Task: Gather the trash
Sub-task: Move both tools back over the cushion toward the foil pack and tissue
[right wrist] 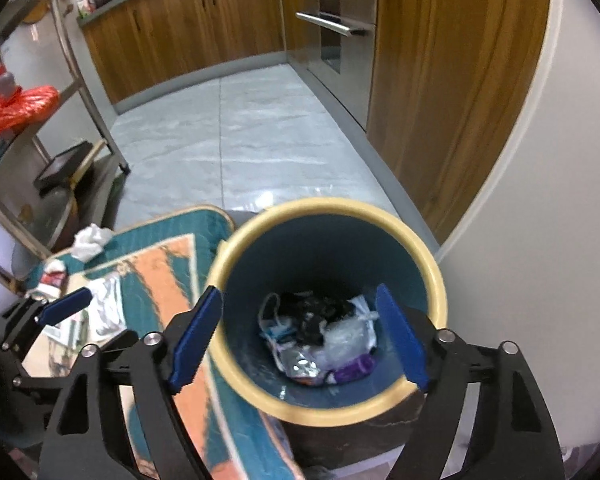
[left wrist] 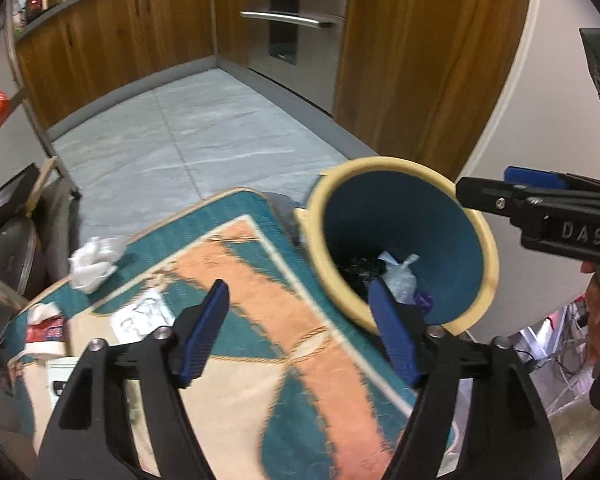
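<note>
A teal bin with a cream rim (right wrist: pixel 332 206) stands at the rug's right edge, and my right gripper (right wrist: pixel 299 291) hangs open straight above its mouth with nothing between the fingers. Inside lie clear plastic, a black scrap and a purple wrapper (right wrist: pixel 320 332). My left gripper (left wrist: pixel 298 286) is open and empty over the rug, just left of the bin rim (left wrist: pixel 488 240). On the rug sit a crumpled white paper (left wrist: pixel 94 264), a red and white wrapper (left wrist: pixel 44 326) and a clear plastic wrapper (left wrist: pixel 144 312).
The teal and orange rug (left wrist: pixel 260 280) lies on a grey tiled floor (left wrist: pixel 204 140). A metal rack (right wrist: pixel 72 60) with an orange bag (right wrist: pixel 24 108) stands on the left. Wooden cabinets (right wrist: pixel 204 28) and an oven (right wrist: pixel 332 20) line the back, with a white wall (right wrist: pixel 540 200) on the right.
</note>
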